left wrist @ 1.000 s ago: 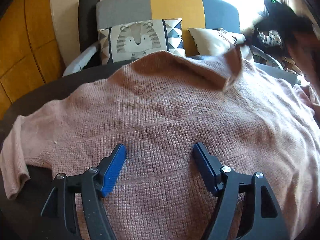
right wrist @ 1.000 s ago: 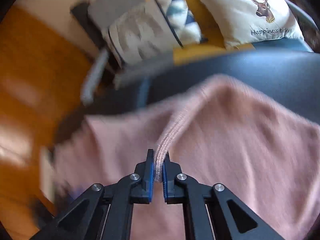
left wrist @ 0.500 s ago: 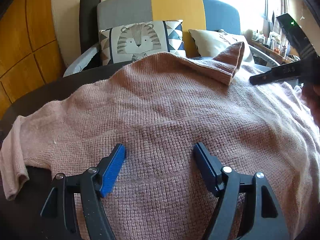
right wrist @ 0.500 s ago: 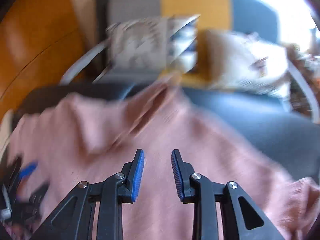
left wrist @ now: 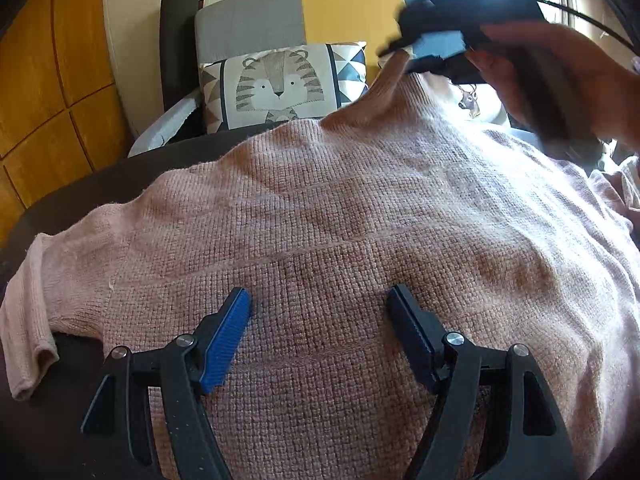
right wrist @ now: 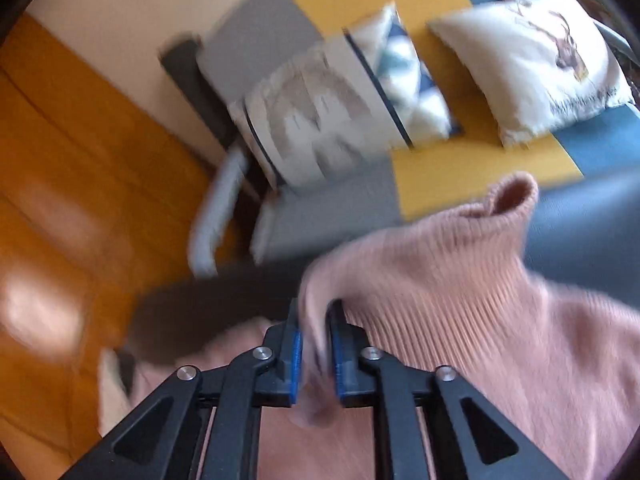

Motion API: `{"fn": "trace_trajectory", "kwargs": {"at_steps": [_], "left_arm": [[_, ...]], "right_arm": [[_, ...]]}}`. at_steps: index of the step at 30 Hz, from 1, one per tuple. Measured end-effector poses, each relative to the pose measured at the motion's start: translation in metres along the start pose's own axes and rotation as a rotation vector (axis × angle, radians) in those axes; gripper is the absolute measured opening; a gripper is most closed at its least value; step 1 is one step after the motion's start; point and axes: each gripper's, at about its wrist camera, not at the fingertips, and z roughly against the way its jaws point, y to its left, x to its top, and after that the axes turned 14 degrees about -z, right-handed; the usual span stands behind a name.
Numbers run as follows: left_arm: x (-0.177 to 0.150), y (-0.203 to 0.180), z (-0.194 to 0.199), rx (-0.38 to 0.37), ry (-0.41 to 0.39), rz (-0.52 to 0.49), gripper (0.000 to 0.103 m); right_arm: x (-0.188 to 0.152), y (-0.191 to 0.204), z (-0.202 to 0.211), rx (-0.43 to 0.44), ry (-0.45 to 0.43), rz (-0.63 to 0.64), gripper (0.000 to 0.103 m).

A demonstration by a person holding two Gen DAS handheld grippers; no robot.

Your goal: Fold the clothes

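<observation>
- Left wrist view: the pink knit sweater (left wrist: 340,216) lay spread across the dark round table (left wrist: 48,420), one sleeve (left wrist: 28,320) hanging over the near-left edge.
- The left gripper (left wrist: 318,320) hovered low over the sweater's near body with its fingers wide apart and nothing between them; in my judgement it was placed there to pin or steady the cloth while the other side was lifted.
- At the far edge, the right gripper (left wrist: 432,46), carried by a blurred hand (left wrist: 552,80), had drawn the ribbed collar (left wrist: 390,80) up into a peak, so the fabric tented toward it.
- A tiger cushion (left wrist: 280,88) leaned on the grey-and-yellow sofa (left wrist: 248,20) behind the table.

- Right wrist view: the picture was motion-blurred, but the right gripper (right wrist: 316,344) showed its fingers pressed close on a fold of the collar (right wrist: 460,264), whose open ribbed tube stood up to the right.
- That hold probably served to carry the top of the sweater over its body, or to straighten it; the pictures fit either.
- A deer cushion (right wrist: 532,64) lay on the sofa's blue part beyond.
</observation>
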Motion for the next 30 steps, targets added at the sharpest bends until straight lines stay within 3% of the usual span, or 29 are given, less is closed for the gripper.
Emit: {"fn": "trace_trajectory", "kwargs": {"at_steps": [1,8,14,21,23,30], "left_arm": [[0.000,0.000,0.000,0.000,0.000,0.000,0.075],[0.000,0.000,0.001,0.003,-0.002,-0.001,0.075],[0.000,0.001,0.000,0.006,0.001,-0.003,0.075],[0.003,0.002,0.000,0.011,0.022,-0.003,0.077],[0.010,0.001,-0.002,0.006,0.028,-0.003,0.078],[0.088,-0.019,-0.020,-0.047,-0.053,-0.048,0.078]], "right_arm": [[0.004,0.005,0.000,-0.011,-0.012,0.014,0.031],[-0.005,0.003,0.024,-0.146,-0.031,0.170,0.031],[-0.065,-0.036,0.043,-0.501,-0.062,0.397,0.031],[-0.078,-0.080,0.056,-0.714,-0.163,0.523,0.034],[-0.075,-0.087,0.061,-0.686,-0.180,0.484,0.038],[-0.062,-0.098,0.068,-0.619,-0.187,0.412,0.045]]}}
